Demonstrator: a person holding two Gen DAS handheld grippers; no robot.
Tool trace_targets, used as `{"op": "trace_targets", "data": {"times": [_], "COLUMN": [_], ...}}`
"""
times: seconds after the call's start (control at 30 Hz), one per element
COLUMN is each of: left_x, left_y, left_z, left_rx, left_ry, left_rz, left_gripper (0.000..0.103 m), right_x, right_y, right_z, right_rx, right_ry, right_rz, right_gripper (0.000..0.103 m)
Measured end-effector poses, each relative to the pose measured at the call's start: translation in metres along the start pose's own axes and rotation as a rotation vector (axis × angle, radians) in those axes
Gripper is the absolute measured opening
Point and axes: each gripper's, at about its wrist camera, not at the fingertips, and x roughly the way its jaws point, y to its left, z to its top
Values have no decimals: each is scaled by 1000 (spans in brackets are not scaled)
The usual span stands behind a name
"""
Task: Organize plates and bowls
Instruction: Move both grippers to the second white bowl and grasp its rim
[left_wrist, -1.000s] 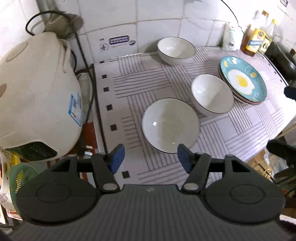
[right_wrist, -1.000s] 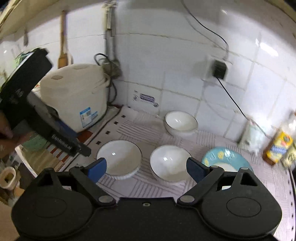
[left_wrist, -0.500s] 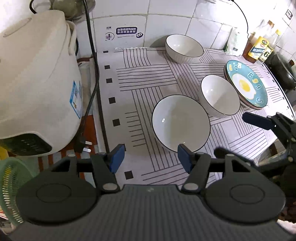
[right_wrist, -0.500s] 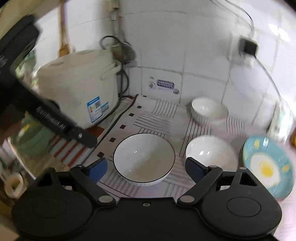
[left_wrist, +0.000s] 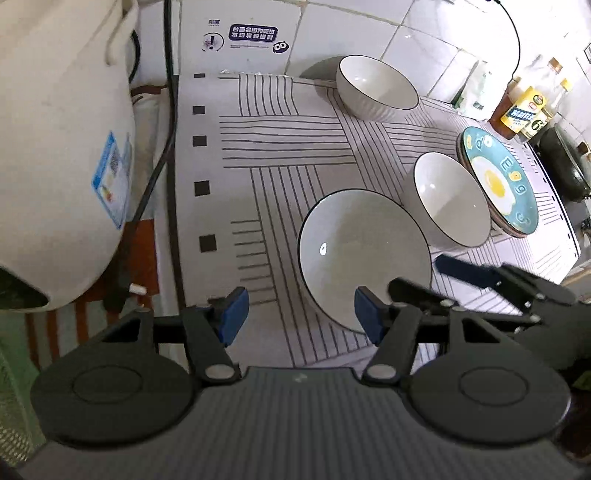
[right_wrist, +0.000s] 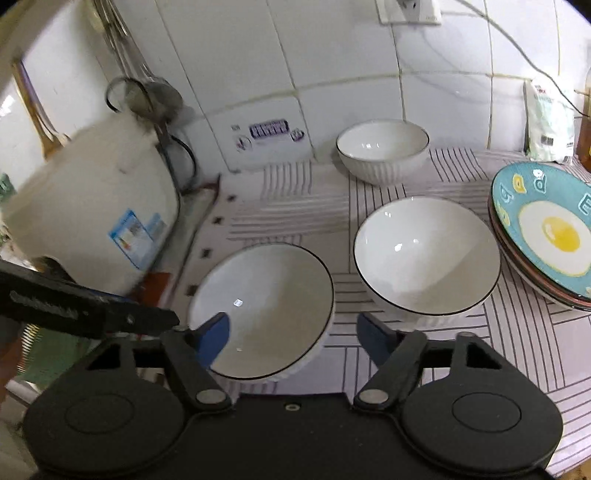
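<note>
Three white bowls with dark rims stand on the striped mat (left_wrist: 277, 155): a near bowl (left_wrist: 364, 258) (right_wrist: 266, 299), a middle bowl (left_wrist: 450, 201) (right_wrist: 424, 254) and a far bowl (left_wrist: 376, 86) (right_wrist: 382, 147) by the wall. A stack of plates topped by a blue fried-egg plate (left_wrist: 498, 181) (right_wrist: 546, 229) sits at the right. My right gripper (right_wrist: 293, 338) (left_wrist: 432, 278) straddles the near bowl's right rim, one finger over the inside and one outside; its jaws are closing and the pads are off the rim. My left gripper (left_wrist: 299, 315) is open low at that bowl's near left edge.
A big white rice cooker (left_wrist: 55, 147) (right_wrist: 92, 206) with a black cord fills the left. Oil bottles (left_wrist: 524, 110), a white bag (right_wrist: 550, 122) and a dark pan (left_wrist: 565, 162) crowd the far right. A green basket (left_wrist: 14, 387) lies below the counter's left edge.
Both grippers have sunk toward the near bowl, which now looks larger. The right gripper's fingers have drawn closer together and now reach over that bowl's rim.
</note>
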Motion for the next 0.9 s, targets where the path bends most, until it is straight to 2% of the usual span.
{"op": "trace_targets", "data": {"times": [0.13,0.2,0.23,0.3,0.4,0.47,0.6,0.7,0.8,0.9], "left_x": [19,27,29,30,31,34,34,28,13,-3], "left_y": [-1,2,4,6,3,1,-4,-8,-14,-26], "left_z": [-4,-6,-6,-6,-5,-6,-7,-6,-5,-5], "left_rx": [12,-9,-26,-43,-27,-26,-41,-60,-66,-26], "left_ry": [2,18,24,18,11,10,19,65,54,41], "left_rz": [-2,-2,-14,-42,-47,-47,-39,-35,-40,-35], "left_gripper": [56,43,41,29,24,18,16,17,16,16], "right_x": [20,31,34,37,42,41,39,34,22,3], "right_y": [-3,-4,-4,-6,-10,-11,-11,-12,-10,-11], "right_z": [-2,0,1,2,2,2,0,2,4,8], "right_rx": [36,71,83,111,136,139,122,123,107,108], "right_ry": [69,127,131,134,156,142,136,146,125,93], "right_rz": [-4,-19,-24,-36,-67,-52,-48,-44,-36,-22], "right_gripper": [62,57,51,44,33,27,26,26,25,25]}}
